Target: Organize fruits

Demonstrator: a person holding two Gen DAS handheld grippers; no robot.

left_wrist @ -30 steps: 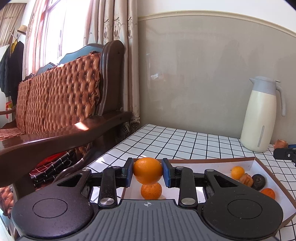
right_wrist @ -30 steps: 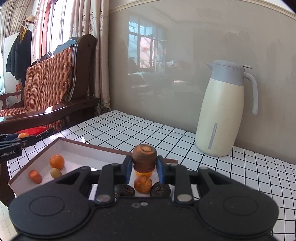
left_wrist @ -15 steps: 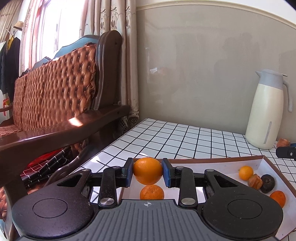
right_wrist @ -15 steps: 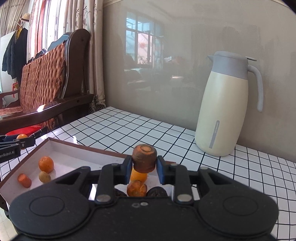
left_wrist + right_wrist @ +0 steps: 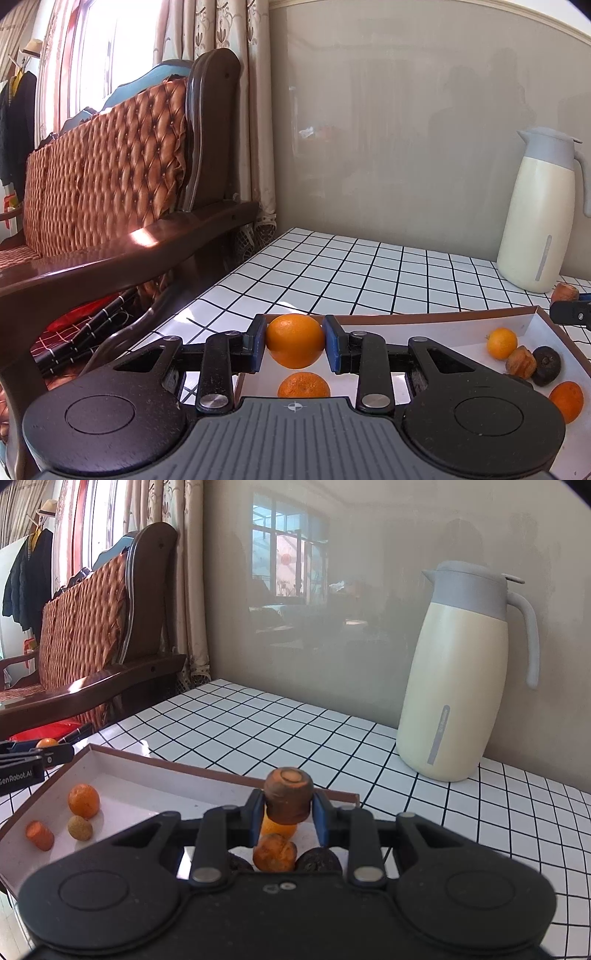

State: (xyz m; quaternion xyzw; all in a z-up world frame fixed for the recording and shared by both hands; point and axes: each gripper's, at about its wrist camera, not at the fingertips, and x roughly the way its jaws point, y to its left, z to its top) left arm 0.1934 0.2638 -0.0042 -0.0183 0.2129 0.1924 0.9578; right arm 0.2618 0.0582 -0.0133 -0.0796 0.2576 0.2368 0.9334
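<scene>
The tabletop [image 5: 369, 266] is white with a black grid. The tray [image 5: 122, 771] is white inside, brown-rimmed. An orange [image 5: 294, 346] glows bright orange — the jug [image 5: 454, 686] is cream, grey-topped. The sofa back [image 5: 103, 158] is quilted rust-brown.

Right gripper [image 5: 288, 814] is clamped on a stubby carrot chunk [image 5: 288, 799] over the near-right corner of the white tray [image 5: 155, 775], cream thermos jug [image 5: 460, 675] sitting well behind the tray on the right.

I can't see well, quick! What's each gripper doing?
Left gripper: shut on an orange.
Right gripper: shut on a carrot piece.
</scene>
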